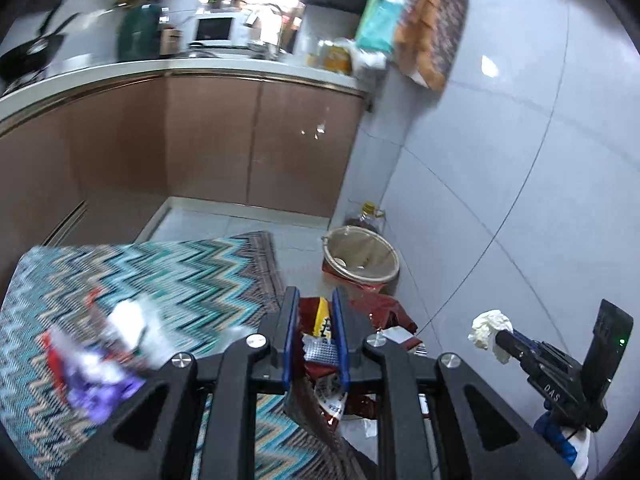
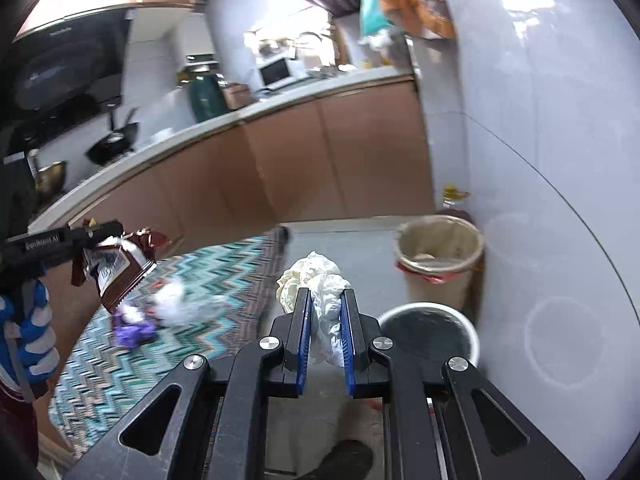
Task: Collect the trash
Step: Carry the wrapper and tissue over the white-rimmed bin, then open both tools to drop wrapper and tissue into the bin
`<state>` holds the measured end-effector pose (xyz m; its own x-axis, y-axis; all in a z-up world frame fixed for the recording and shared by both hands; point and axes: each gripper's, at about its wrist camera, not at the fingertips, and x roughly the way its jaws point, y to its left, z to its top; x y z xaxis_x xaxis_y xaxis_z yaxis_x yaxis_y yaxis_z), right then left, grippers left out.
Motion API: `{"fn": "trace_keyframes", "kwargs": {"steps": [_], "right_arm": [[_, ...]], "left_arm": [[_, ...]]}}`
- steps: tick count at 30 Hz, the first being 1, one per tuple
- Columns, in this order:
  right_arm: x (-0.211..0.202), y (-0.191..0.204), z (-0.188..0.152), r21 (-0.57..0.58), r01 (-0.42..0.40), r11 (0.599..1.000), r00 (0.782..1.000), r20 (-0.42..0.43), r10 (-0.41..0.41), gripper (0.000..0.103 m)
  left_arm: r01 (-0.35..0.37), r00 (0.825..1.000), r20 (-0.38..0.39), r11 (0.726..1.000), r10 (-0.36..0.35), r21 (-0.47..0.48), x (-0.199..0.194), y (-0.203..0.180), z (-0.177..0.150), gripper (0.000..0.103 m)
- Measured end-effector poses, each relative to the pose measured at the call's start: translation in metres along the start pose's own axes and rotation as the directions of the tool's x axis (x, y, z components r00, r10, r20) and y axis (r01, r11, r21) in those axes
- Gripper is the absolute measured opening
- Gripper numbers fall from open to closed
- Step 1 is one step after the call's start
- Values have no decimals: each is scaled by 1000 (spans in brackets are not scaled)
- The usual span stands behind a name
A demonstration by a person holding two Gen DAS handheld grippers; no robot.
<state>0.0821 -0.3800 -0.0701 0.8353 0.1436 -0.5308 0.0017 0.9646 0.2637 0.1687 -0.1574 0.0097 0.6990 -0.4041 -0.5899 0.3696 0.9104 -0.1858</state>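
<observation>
Crumpled white tissue (image 2: 320,292) sits pinched between the right gripper's (image 2: 326,300) nearly closed fingers above the floor, while only the right view shows the left gripper (image 1: 314,300) clamping a brown snack wrapper (image 2: 116,268) whole.

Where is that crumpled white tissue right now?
The crumpled white tissue is pinched in the right gripper, held above the floor. The tan trash bin against the wall stands just ahead to its right, and the zigzag rug lies to its left.
</observation>
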Motion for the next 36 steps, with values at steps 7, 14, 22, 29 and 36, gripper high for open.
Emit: {"fn": "trace_keyframes", "kwargs": {"steps": [7,14,22,29,36], "right_arm": [[55,-53,0,45,92,995,994,-70,-89,15],[121,-94,-4,59,155,986,977,-160,-144,17],[181,-124,-16,66,192,979,953,-252,-170,19],[209,-145,-31,89,208,974,935,-310,-171,33],[206,-150,-39,94,215,972,932,-317,-176,38]], "left_arm": [[-33,994,-101,991,46,127,113,-66,4,16],[-64,973,-208,980,104,190,216,-102,-10,16],[-61,940,-317,977,125,203,304,-116,-38,20],[-5,920,-389,991,57,134,338,-112,-52,35],[58,919,-393,996,-28,64,333,-108,-51,38]]}}
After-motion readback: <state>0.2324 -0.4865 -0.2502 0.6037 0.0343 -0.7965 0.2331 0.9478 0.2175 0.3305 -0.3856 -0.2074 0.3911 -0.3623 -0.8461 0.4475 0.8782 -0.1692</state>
